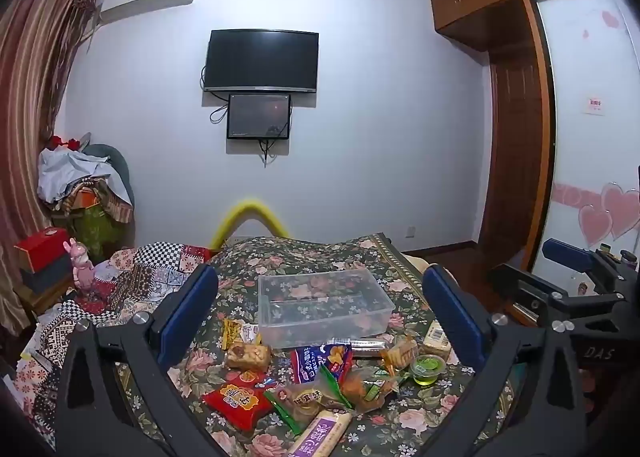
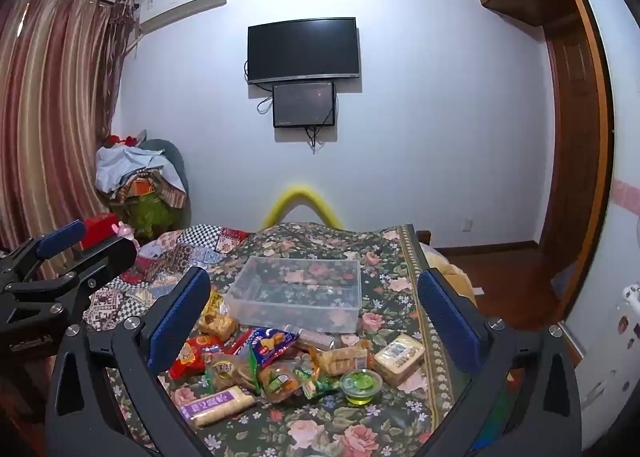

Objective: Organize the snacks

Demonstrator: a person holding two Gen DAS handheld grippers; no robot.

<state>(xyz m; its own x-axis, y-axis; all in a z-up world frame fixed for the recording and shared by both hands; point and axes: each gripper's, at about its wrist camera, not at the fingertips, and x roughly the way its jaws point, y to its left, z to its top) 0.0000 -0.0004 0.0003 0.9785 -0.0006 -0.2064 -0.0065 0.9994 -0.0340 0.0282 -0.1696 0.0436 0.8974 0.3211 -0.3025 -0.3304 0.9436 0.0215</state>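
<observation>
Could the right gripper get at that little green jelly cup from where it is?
Probably yes: the right gripper is open, and the green jelly cup sits uncovered at the pile's near edge, nothing lying on it.

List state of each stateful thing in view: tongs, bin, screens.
left tongs: open, holding nothing
right tongs: open, holding nothing
clear plastic bin: upright, lidless, nothing inside
snack packets: piled on the bedspread in front of the bin
green jelly cup: sealed, upright
wall TV: off
</observation>
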